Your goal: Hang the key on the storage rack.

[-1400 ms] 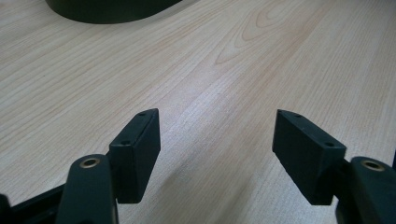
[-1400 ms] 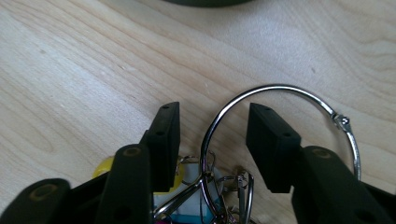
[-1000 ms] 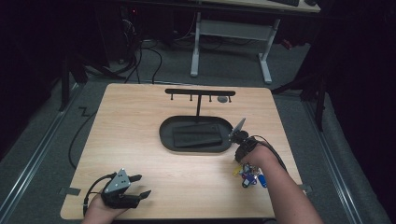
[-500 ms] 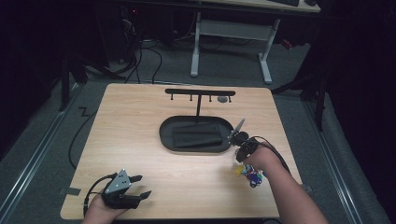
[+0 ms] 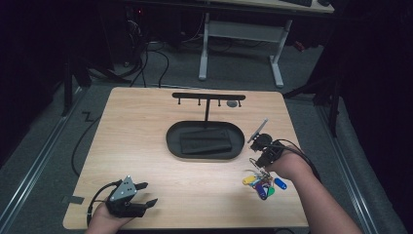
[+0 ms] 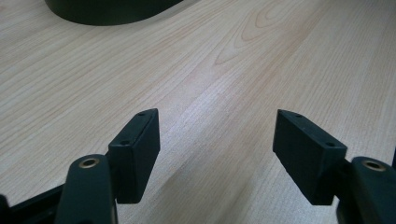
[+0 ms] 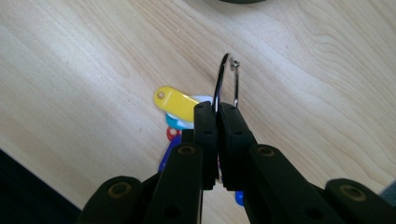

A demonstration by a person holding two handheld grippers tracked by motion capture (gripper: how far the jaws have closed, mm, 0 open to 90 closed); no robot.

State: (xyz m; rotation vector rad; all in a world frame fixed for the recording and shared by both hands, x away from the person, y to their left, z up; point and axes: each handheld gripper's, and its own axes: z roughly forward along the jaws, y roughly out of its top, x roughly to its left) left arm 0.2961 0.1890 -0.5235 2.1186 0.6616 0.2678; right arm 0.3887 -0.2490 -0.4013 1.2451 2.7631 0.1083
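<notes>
Right claw (image 7: 216,114) is pinched tight on the wire key ring (image 7: 227,81), and the bunch of coloured key tags (image 5: 262,184) hangs off it over the counter (image 5: 146,146), just right of the black oval tray (image 5: 171,141). Left claw (image 6: 215,144) sits near the front-left corner, jaws wide apart, gripping nothing.

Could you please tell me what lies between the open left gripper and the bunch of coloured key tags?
Only bare light wooden tabletop, as the high view shows, between left gripper and tags.
</notes>
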